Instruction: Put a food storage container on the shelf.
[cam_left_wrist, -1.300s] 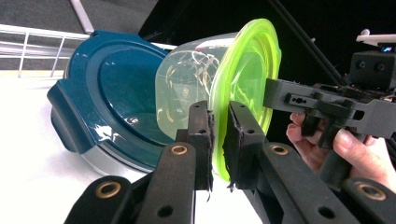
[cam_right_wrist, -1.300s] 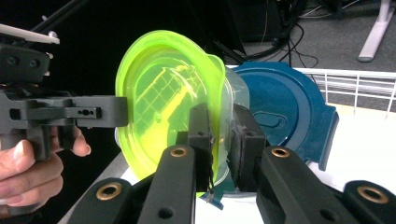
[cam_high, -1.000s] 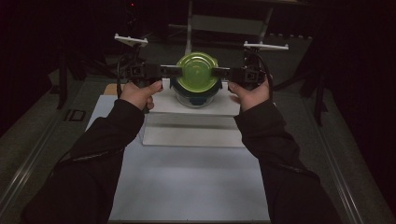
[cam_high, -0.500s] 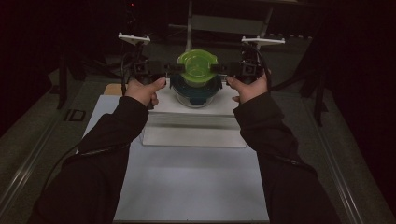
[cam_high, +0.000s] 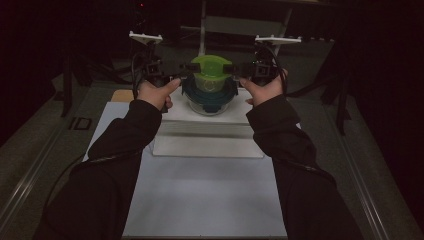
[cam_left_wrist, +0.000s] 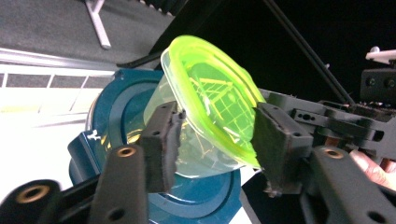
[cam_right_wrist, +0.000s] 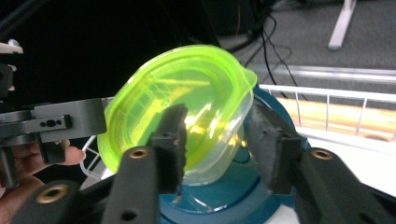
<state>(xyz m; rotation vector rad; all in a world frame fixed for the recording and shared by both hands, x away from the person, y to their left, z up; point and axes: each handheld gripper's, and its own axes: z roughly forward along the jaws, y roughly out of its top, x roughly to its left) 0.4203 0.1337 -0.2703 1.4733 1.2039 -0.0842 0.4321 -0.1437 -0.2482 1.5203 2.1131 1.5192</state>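
The green-lidded container (cam_high: 212, 75) is held above the blue-lidded container (cam_high: 209, 95), at the far middle of the white table (cam_high: 205, 200). It is clear plastic, tilted, and nothing can be made out inside it. The left gripper (cam_left_wrist: 212, 135) pinches its left side and the right gripper (cam_right_wrist: 217, 135) its right, each set of jaws closed on its wall.

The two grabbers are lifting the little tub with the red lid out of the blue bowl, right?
Not quite: the lid is bright green, not red, as both gripper views show. The rest holds: the left gripper and right gripper lift the little tub out of the blue bowl.
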